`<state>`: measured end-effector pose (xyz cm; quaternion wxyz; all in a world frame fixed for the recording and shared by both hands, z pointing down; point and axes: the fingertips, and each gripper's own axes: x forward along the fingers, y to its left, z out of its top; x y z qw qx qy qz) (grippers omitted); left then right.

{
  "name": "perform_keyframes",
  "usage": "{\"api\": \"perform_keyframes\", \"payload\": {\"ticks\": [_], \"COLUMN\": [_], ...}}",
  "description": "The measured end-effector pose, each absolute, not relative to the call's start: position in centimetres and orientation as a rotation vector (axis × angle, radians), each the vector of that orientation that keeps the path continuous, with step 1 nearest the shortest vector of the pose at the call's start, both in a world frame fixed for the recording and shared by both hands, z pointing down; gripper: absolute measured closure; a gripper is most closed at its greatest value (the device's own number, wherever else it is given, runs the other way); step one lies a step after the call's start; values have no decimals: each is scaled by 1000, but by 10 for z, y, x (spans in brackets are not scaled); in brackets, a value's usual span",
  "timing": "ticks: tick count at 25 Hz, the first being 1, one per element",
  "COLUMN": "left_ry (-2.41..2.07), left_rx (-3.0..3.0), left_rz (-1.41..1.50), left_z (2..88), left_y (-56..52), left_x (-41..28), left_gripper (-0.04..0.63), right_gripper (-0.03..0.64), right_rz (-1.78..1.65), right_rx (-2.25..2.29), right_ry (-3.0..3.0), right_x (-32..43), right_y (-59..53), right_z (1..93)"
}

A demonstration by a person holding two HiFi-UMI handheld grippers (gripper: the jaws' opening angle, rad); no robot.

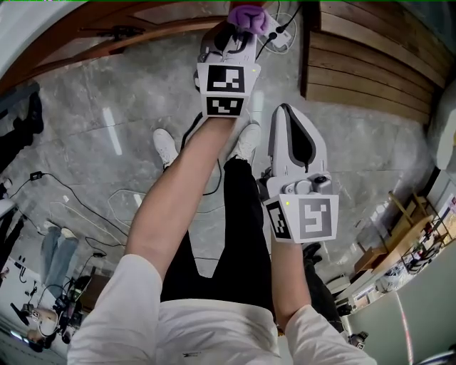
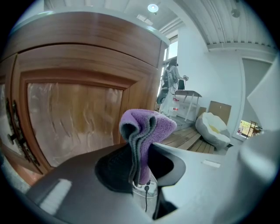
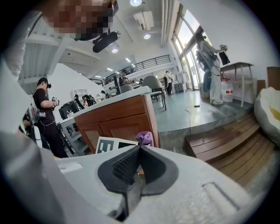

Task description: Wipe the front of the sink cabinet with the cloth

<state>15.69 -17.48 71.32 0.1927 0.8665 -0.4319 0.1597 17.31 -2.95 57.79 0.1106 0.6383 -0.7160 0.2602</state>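
Note:
My left gripper (image 1: 241, 30) is stretched forward and shut on a folded purple cloth (image 1: 247, 15), whose top bulges above the jaws. In the left gripper view the cloth (image 2: 146, 127) stands pinched between the jaws, close to the wooden sink cabinet's panelled door (image 2: 74, 116), slightly left of it; I cannot tell whether they touch. My right gripper (image 1: 288, 114) hangs lower and nearer to me, shut with nothing in it. From the right gripper view (image 3: 138, 151) I see the cloth (image 3: 145, 138) beside the cabinet's corner (image 3: 148, 116).
Wooden steps (image 1: 370, 60) lie right of the cabinet, with a white power strip and cables (image 1: 279, 37) on the grey stone floor (image 1: 107, 128). A white beanbag (image 2: 214, 127) sits on the steps. People stand at workbenches (image 3: 46, 113) behind the cabinet. The person's legs and white shoes (image 1: 165, 146) are below.

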Motion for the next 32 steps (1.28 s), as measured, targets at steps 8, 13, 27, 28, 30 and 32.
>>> {"api": "perform_keyframes", "payload": {"ticks": [8,13,27,28,30,32], "left_ry": [-1227,-1240,-1338,-1348,-1364,-1373], "left_rx": [2443,2437,2359,2350,2337,2329], "left_rz": [458,469,437,434,429,428], "left_z": [718,720,719,719,719,719], "left_y": [-179,-185,-198,-199,-201,-201], "left_x": [142,124,71,66,58,52], "left_gripper": [515,517,517,517,517,517], "right_gripper": [618,618,618,618,618,618], "right_rz": [771,772,762,758,754,768], "right_rx": [1851,1831,1817,1812,1806,1804], "right_ry": [-2102,-2118,-2133,-2135,-2138,-2140], "right_x": [160,145,115,113,109,106], "right_y": [-33,-43,-57,-58,-59,-59], "right_z": [589,590,585,585,585,586]}}
